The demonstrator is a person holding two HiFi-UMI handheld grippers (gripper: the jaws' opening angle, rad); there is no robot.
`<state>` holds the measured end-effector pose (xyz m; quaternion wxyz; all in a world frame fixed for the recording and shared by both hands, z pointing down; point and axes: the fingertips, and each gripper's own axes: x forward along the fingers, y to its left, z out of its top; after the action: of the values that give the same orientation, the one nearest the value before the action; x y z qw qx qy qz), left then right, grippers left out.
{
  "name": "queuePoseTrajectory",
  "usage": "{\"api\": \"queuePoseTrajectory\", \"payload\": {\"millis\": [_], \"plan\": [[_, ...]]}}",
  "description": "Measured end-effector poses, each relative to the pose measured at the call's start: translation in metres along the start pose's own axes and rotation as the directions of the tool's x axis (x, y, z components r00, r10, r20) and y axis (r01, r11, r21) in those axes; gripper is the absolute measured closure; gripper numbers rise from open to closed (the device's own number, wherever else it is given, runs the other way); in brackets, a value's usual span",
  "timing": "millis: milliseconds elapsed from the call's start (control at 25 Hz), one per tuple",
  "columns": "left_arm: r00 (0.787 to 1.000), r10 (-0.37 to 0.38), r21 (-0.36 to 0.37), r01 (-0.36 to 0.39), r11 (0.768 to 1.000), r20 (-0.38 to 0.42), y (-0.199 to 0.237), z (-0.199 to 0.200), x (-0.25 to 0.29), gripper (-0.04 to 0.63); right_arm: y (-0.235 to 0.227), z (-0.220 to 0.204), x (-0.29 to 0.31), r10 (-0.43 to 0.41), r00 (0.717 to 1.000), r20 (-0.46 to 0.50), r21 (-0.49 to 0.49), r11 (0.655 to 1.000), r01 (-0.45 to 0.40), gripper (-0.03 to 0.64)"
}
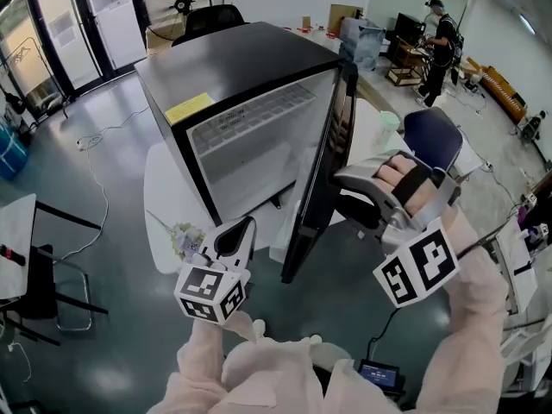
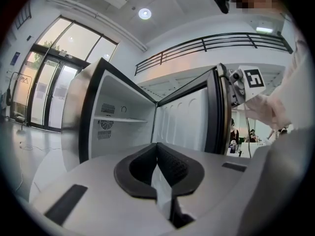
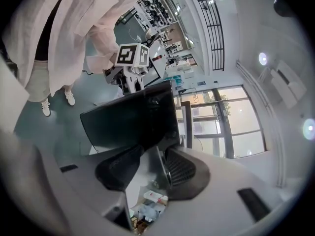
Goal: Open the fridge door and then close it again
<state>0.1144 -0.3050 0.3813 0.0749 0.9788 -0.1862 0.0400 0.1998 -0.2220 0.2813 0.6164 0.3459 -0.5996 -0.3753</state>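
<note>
Right gripper stands wide, with the edge of the fridge door between its jaws and against one pad, not pinched; left gripper is closed at the tips and empty, low in the head view's middle; opening looks done, since the door juts edge-on from the frame's centre toward the bottom; closing is left; fridge, upper centre, is dark outside, white and bare inside.
</note>
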Motion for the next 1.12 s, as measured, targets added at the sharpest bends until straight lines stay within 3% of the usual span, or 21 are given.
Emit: {"api": "queuePoseTrajectory", "payload": {"millis": [1120], "plan": [[0.991, 0.133, 0.006, -0.133, 0.991, -0.005, -0.114, -0.029, -0.018, 0.584, 0.046, -0.085, -0.075, 0.007, 0.997, 0.073, -0.09, 0.996, -0.001, 0.453]]}}
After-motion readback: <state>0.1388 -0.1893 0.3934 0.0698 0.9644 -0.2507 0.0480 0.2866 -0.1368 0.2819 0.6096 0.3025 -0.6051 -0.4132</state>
